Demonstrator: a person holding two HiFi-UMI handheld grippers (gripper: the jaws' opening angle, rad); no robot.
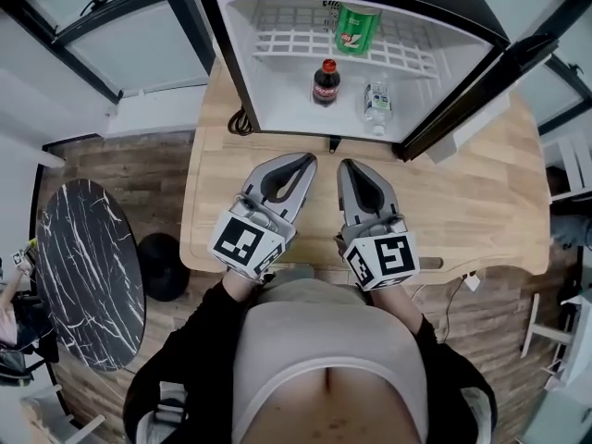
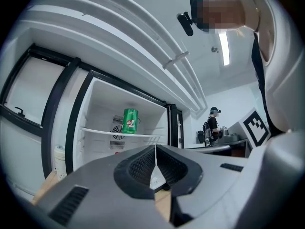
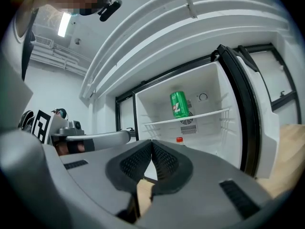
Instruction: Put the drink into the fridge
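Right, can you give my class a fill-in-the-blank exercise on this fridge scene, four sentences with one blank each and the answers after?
1. The green can stands on the upper wire ____.
2. The cola bottle has a ____ cap.
3. The door of the fridge stands ____.
4. The jaws of the left gripper and the right gripper are both ____, holding nothing.

Missing words: shelf; red; open; shut.
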